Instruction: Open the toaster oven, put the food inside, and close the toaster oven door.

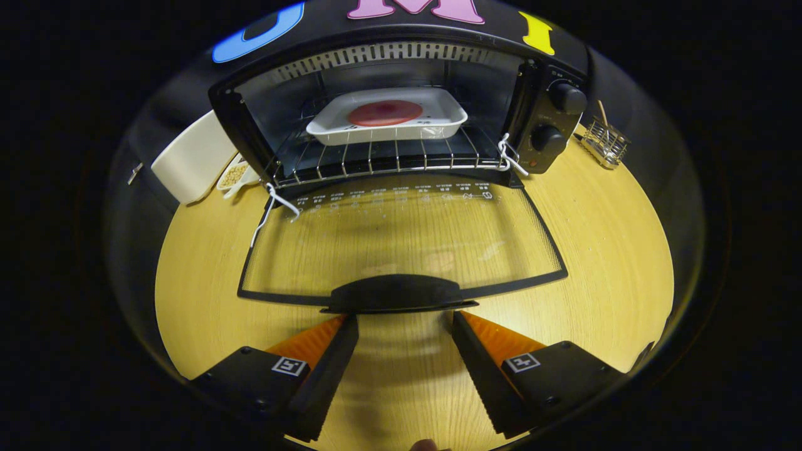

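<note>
The gripper is spread wide, empty, just short of the door handle; the glass door's printed markings are too small to read.

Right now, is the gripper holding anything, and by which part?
Nothing is held. The gripper is open, its fingers just short of the handle of the lowered oven door, with bare table between them.

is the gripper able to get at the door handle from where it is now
Probably yes: the gripper is open, and the door handle lies just ahead of its fingertips with nothing between them.
</note>
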Available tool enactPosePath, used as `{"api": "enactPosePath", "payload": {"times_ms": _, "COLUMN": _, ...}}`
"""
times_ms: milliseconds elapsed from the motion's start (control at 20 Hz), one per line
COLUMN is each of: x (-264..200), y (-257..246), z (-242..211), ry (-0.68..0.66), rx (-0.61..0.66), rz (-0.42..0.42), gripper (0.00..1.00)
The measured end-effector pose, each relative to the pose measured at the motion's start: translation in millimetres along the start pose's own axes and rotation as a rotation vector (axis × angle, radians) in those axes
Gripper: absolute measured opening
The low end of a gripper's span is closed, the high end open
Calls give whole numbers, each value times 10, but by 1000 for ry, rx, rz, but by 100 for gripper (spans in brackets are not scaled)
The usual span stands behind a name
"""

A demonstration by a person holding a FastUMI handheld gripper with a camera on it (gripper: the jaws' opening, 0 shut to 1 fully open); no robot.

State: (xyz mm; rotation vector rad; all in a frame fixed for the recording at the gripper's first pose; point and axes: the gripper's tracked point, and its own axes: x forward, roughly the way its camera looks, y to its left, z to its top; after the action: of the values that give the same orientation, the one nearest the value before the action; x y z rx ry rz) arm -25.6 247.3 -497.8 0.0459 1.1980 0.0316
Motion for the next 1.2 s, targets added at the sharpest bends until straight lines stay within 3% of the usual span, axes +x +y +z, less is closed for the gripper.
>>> {"api": "enactPosePath", "payload": {"times_ms": 650, "x": -300, "y": -17, "z": 116, "ry": -85, "rx": -34, "rz": 22, "gripper": 98}}
{"api": "enactPosePath", "payload": {"times_ms": 1200, "x": -759, "y": -9, "z": 495, "ry": -216, "rx": 7, "rz": 70, "gripper": 98}}
